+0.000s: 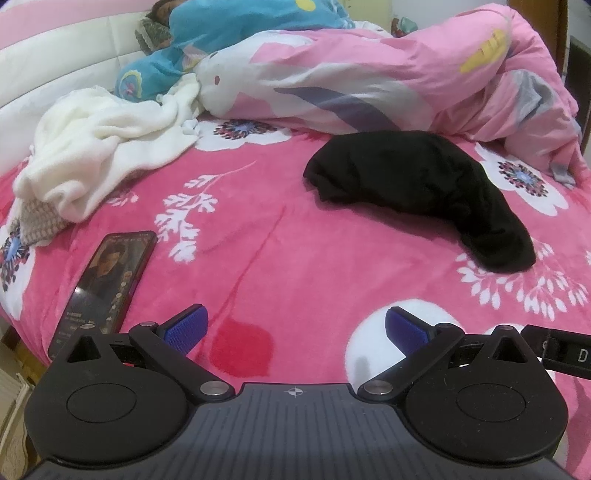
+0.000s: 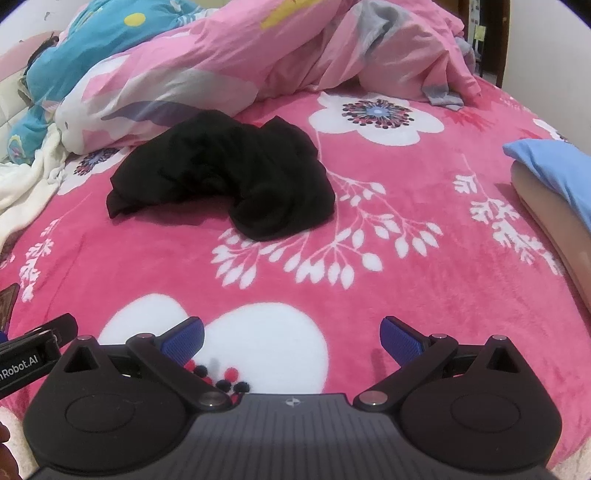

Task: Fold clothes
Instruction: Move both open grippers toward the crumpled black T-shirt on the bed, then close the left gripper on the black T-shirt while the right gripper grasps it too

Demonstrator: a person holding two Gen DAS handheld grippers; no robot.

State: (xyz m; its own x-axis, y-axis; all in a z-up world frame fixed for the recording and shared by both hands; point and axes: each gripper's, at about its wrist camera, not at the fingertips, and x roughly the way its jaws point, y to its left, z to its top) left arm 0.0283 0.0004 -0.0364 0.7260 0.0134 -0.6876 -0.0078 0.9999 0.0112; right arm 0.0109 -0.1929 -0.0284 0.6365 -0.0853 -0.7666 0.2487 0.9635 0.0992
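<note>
A crumpled black garment [image 1: 417, 192] lies in a heap on the pink floral blanket [image 1: 280, 251], up and right of my left gripper [image 1: 295, 326]. That gripper hovers over the blanket, open, blue pads wide apart and nothing between them. In the right wrist view the same black garment [image 2: 225, 177] sits ahead and to the left of my right gripper [image 2: 291, 338], which is also open and empty above the pink floral blanket [image 2: 388, 258]. Both grippers are well short of the garment.
A phone [image 1: 105, 284] with a lit screen lies at the left. A white fleece [image 1: 99, 147] is bunched at the far left. A pink duvet [image 1: 369, 74] is piled behind, with a person under a blue cover [image 1: 229, 26]. A blue-topped cushion [image 2: 557, 192] sits at the right.
</note>
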